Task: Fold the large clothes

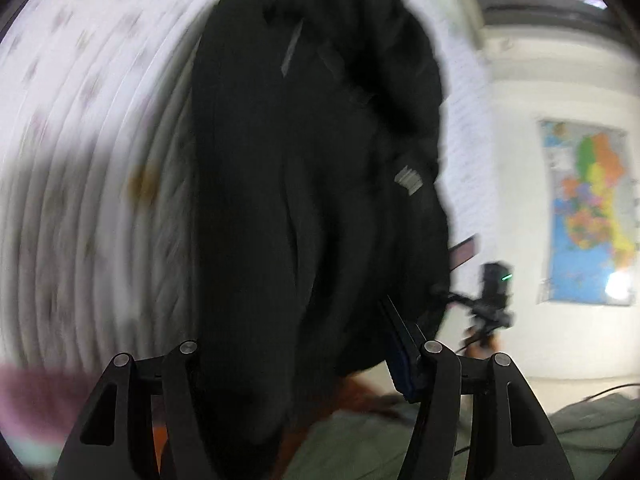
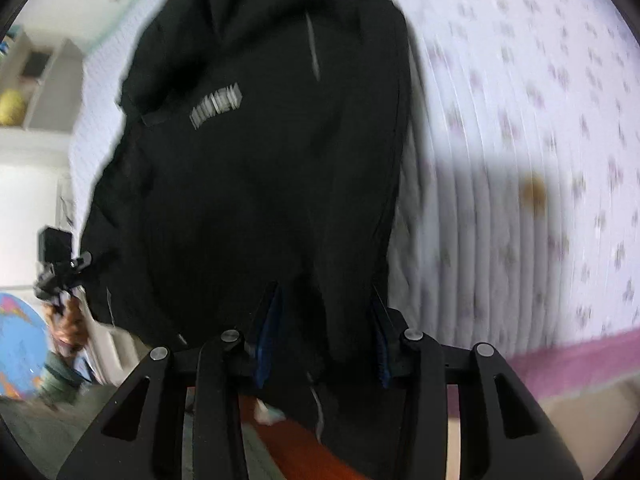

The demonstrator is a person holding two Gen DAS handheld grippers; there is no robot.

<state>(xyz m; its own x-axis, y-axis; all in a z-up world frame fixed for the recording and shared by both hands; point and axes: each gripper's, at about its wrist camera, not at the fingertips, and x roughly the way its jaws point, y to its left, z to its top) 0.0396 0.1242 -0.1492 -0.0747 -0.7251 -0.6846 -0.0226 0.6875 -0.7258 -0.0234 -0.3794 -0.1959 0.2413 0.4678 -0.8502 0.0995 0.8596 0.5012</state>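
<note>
A large black jacket (image 1: 304, 168) with grey reflective marks hangs bunched in front of the left wrist camera over a white flowered bedsheet (image 1: 92, 128). My left gripper (image 1: 308, 360) has the cloth filling the space between its fingers; one blue pad (image 1: 402, 364) shows at the right, the other is hidden. In the right wrist view the same jacket (image 2: 248, 168) shows a grey logo. My right gripper (image 2: 324, 344) holds a fold of it between its blue pads (image 2: 266, 344). Both views are motion-blurred.
A camera on a tripod (image 1: 494, 292) stands to the right in the left view and shows in the right view (image 2: 60, 264). A world map (image 1: 592, 216) hangs on the wall. A green cloth (image 1: 360, 448) and a pink bed edge (image 2: 568, 364) lie below.
</note>
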